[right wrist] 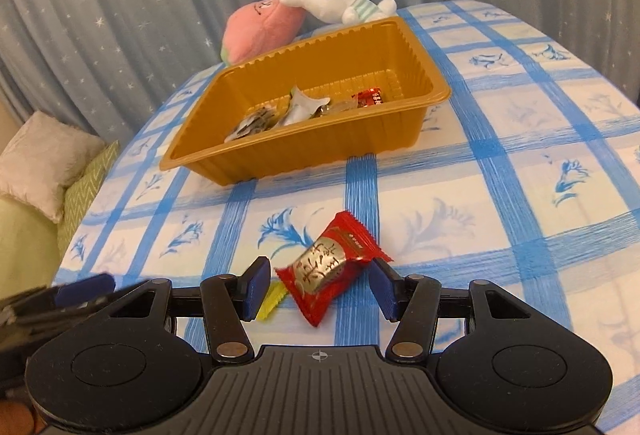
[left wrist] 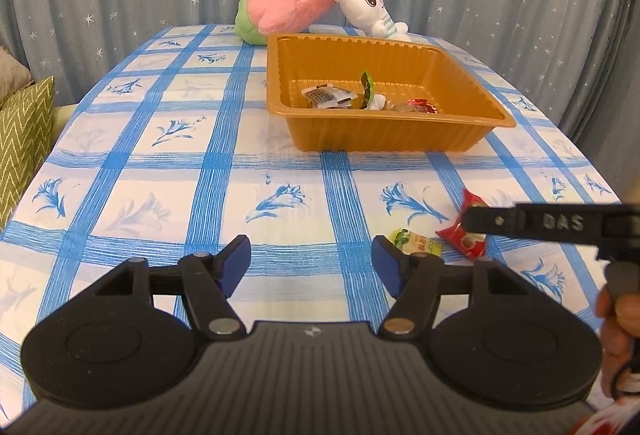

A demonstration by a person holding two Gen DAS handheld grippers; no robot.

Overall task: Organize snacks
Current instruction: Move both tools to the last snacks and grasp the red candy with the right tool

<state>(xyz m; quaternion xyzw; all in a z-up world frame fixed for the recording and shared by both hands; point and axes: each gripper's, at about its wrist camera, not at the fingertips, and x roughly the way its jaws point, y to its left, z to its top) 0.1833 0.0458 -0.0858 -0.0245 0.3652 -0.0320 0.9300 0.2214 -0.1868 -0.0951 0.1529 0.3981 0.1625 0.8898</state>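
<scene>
The left gripper (left wrist: 311, 265) hangs over the near part of the tabletop (left wrist: 132, 163) with its jaws parted and nothing between them; only bare checked cloth shows in the gap. Just beyond its right fingertip lies a green-and-yellow snack packet (left wrist: 416, 241), and beside that a red candy packet (left wrist: 468, 235), both near the front right edge. The right gripper (right wrist: 318, 285) is released too: its blue pads (right wrist: 256, 291) stand on either side of the red candy packet (right wrist: 330, 271) with a gap at each side, the wrapper lying flat on the cloth. The orange tray (left wrist: 384, 137) sits toward the far edge, holding several wrapped snacks (left wrist: 360, 99), its near wall well apart from both packets, so a wide strip of open cloth lies between. Behind the tray, at the far edge, rest a pink plush (left wrist: 288, 5) and a white rabbit plush (left wrist: 368, 7). The left half of the tabletop is open right out to its edge
</scene>
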